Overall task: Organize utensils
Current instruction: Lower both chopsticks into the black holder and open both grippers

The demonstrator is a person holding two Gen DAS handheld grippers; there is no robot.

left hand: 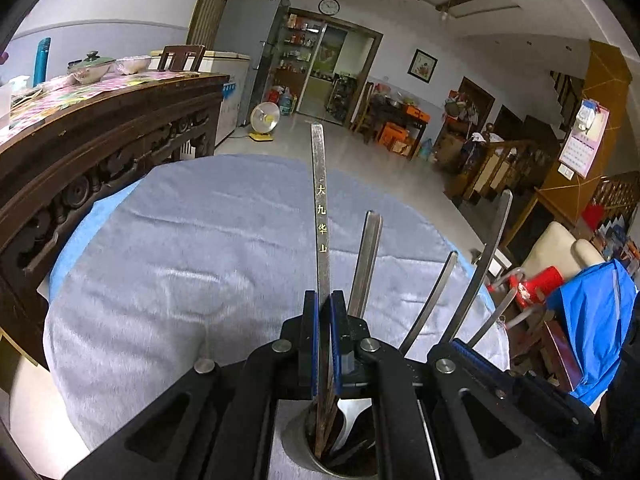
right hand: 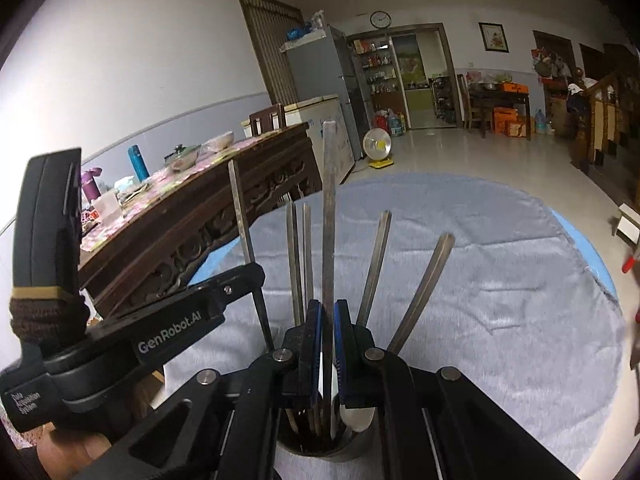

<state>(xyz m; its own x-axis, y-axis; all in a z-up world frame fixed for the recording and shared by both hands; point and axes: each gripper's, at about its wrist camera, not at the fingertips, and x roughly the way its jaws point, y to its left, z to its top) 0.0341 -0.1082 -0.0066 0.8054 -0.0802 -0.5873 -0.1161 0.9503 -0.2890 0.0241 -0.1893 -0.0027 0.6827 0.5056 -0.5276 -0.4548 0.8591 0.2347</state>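
Observation:
A steel utensil cup (left hand: pixel 304 452) stands at the near edge of the round table, holding several metal handles. My left gripper (left hand: pixel 324 308) is shut on a chopstick with gold characters (left hand: pixel 320 200), whose lower end is inside the cup. My right gripper (right hand: pixel 327 316) is shut on another upright metal utensil (right hand: pixel 329 208), its lower end in the same cup (right hand: pixel 344 454). Spoon and fork handles (right hand: pixel 420 292) fan out of the cup. The left gripper's body (right hand: pixel 160 332) shows in the right wrist view, close on the left.
A grey cloth (left hand: pixel 192 248) covers the round table. A carved wooden sideboard (left hand: pixel 88 140) with dishes stands left. A fan (left hand: pixel 264 118) is on the floor beyond. Red and blue things (left hand: pixel 592 312) lie right of the table.

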